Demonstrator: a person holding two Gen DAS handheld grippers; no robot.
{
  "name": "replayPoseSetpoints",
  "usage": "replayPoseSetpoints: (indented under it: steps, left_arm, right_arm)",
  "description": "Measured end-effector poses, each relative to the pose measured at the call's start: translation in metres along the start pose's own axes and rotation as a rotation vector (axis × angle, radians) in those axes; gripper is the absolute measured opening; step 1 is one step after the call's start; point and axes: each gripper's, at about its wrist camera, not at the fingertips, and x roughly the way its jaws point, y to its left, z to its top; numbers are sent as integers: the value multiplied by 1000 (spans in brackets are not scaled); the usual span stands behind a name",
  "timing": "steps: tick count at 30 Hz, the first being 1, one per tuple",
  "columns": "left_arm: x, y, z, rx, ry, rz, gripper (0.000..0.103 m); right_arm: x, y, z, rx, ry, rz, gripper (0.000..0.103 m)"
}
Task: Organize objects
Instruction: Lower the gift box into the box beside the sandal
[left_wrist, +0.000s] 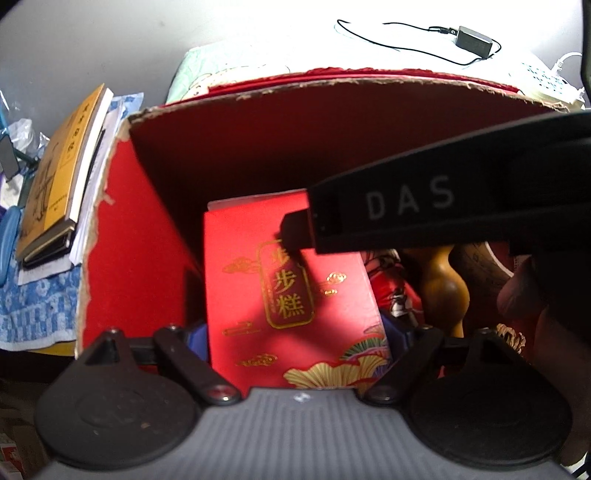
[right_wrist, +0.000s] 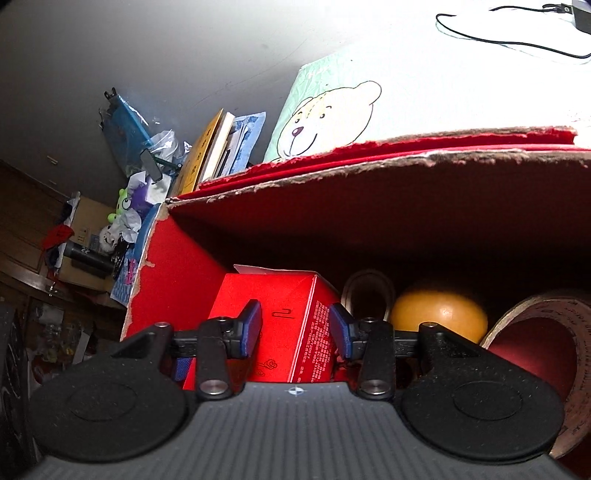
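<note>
Right wrist — red carton (right_wrist: 177, 295) holds red box (right_wrist: 280, 325), gourd (right_wrist: 439, 312).

**Much of the red carton's load stays out of sight**

Inside the torn red carton (left_wrist: 122, 236), the gift box (left_wrist: 291, 295) loses its lower edge behind the left tool (left_wrist: 295, 334), and a black arm marked "DAS" (left_wrist: 406, 201) covers its upper right corner. The brown gourd (left_wrist: 445, 284) shows only its waist and belly; its top is hidden by that arm. In the right wrist view, the small print on the gift box's side (right_wrist: 319, 343) is too small to read, the round tin (right_wrist: 535, 332) is cut off by the frame's right edge, and the orange ball (right_wrist: 437, 312) sits half behind the right tool (right_wrist: 295, 328).
</note>
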Motion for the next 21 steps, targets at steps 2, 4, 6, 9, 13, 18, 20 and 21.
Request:
replayPoseSetpoints:
  steps: [2, 4, 6, 9, 13, 18, 20, 21]
  left_arm:
    - [0, 0, 0, 3, 1, -4, 85]
    - [1, 0, 0, 9, 5, -5, 86]
    - [2, 0, 0, 13, 11, -3, 86]
    - [3, -1, 1, 22, 16, 5, 87]
    - [5, -5, 1, 43, 23, 26, 87]
    - [6, -2, 2, 34, 34, 13, 87]
    - [6, -2, 3, 35, 36, 12, 87]
    - [6, -1, 3, 33, 36, 10, 88]
  right_arm:
    - [0, -4, 0, 20, -7, 3, 40]
    - [-1, -3, 0, 17, -11, -3, 40]
    - [0, -3, 0, 7, -13, -10, 40]
    - [1, -3, 1, 12, -14, -8, 40]
    - [2, -4, 2, 13, -14, -5, 39]
    - [2, -5, 3, 10, -15, -2, 40]
    - [1, -4, 3, -1, -24, -5, 40]
    - [0, -2, 3, -9, -33, -7, 40]
